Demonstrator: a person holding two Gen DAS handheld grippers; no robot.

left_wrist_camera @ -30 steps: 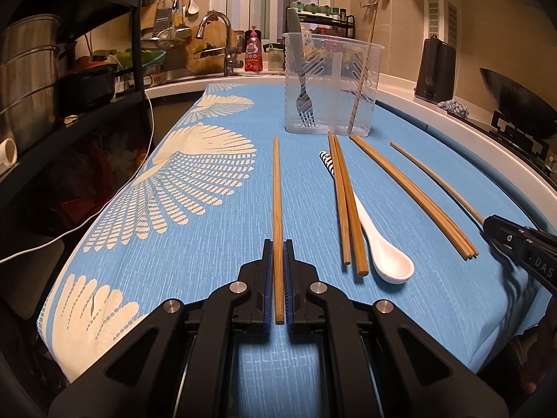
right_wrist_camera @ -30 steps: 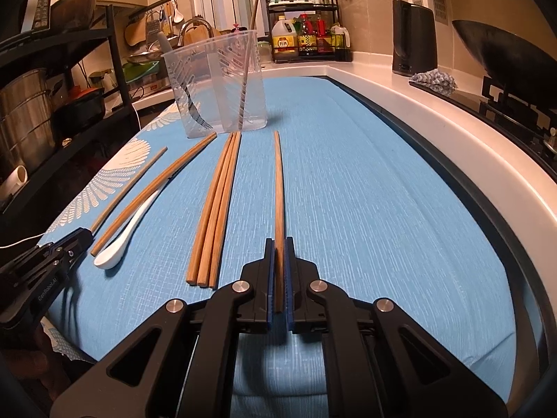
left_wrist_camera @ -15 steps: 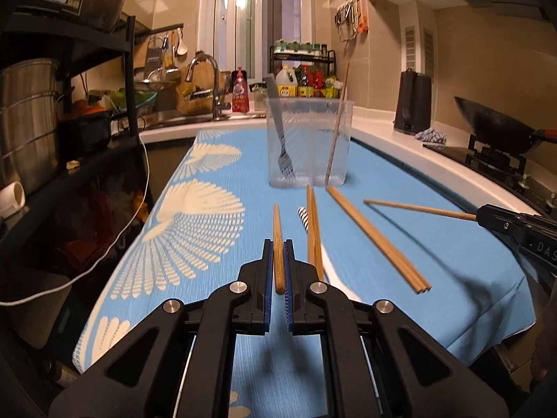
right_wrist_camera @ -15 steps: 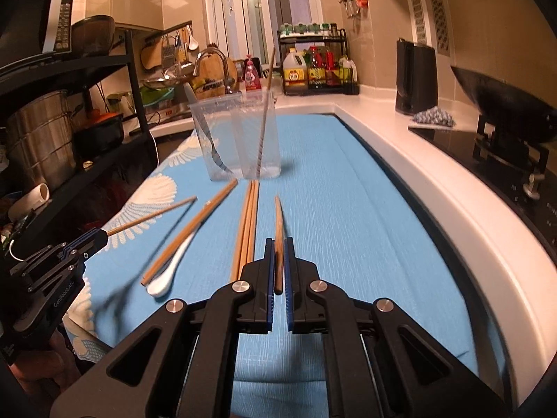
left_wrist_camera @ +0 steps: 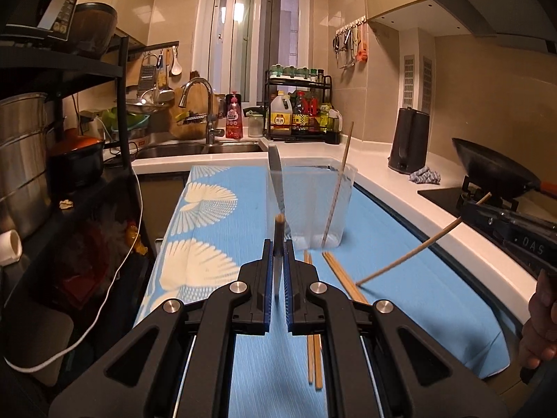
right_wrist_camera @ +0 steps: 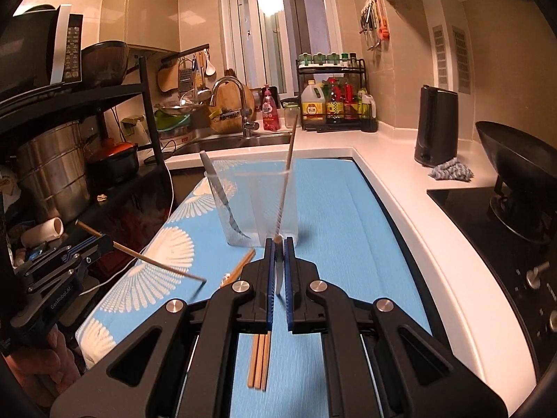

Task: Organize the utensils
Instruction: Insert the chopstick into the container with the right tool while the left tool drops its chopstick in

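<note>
Wooden chopstick (left_wrist_camera: 278,240) is clamped in my left gripper (left_wrist_camera: 278,271), pointing ahead at the clear container (left_wrist_camera: 310,209) just beyond, which holds a fork (left_wrist_camera: 276,177) and one chopstick. My right gripper (right_wrist_camera: 277,271) clamps a second chopstick (right_wrist_camera: 277,261) the same way, about equally near. Spare chopsticks (right_wrist_camera: 257,362) lie on the blue cloth (left_wrist_camera: 417,278).

Left gripper (left_wrist_camera: 278,261) hides most of its own chopstick (left_wrist_camera: 278,224), which shows end-on and blurred. Same for the right gripper (right_wrist_camera: 277,261) and its chopstick (right_wrist_camera: 277,244). Loose chopsticks (left_wrist_camera: 313,358) on the blue cloth (left_wrist_camera: 417,296) are partly covered by the gripper frame. Spoon not visible. Clear container (left_wrist_camera: 310,202) is motion-blurred. Hand (left_wrist_camera: 539,327) is cut off by the right edge.
</note>
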